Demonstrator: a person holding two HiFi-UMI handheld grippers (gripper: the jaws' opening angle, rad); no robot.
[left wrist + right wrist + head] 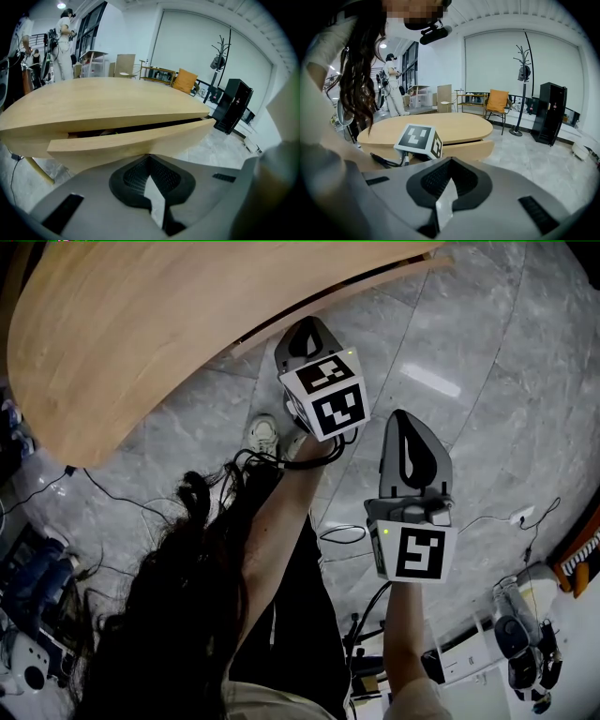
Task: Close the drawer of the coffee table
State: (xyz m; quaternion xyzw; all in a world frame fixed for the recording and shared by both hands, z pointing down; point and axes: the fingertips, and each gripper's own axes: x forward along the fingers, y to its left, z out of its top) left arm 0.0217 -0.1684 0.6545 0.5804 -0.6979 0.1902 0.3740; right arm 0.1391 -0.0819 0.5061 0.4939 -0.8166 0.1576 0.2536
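Note:
The oval wooden coffee table point(122, 324) fills the upper left of the head view. Its drawer point(131, 138) stands out a little, with a dark gap above its curved front; it also shows as a strip point(356, 287) along the table's edge. My left gripper point(306, 332) point(150, 158) is shut on nothing, its tip right at the drawer front; I cannot tell whether it touches. My right gripper point(410, 432) point(450, 161) is also shut and empty, held back over the marble floor. From there it sees the table point(440, 126) and the left gripper's marker cube point(418, 139).
Cables point(112, 498) trail over the grey marble floor point(469, 352). Equipment lies at the left edge point(28, 577) and bottom right point(525, 643). Beyond the table are an orange chair point(497, 102), a coat stand point(524, 75), a black cabinet point(551, 112) and a person point(393, 89).

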